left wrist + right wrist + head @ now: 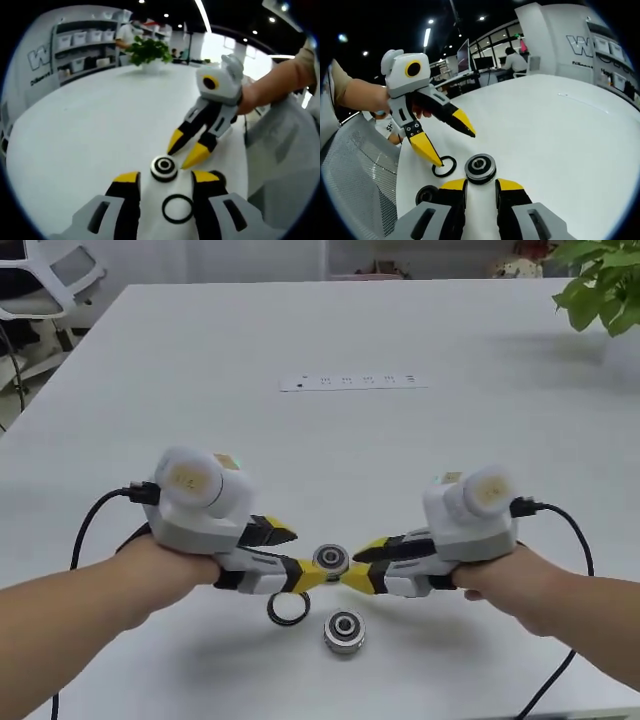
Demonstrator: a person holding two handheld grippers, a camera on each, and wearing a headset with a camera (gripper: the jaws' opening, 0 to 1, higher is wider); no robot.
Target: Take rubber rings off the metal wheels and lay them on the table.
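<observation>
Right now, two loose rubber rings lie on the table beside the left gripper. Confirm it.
Not quite: one loose rubber ring, not two, lies on the table beside the left gripper. The head view shows it.

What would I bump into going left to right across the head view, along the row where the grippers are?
left gripper → metal wheel → right gripper
</observation>
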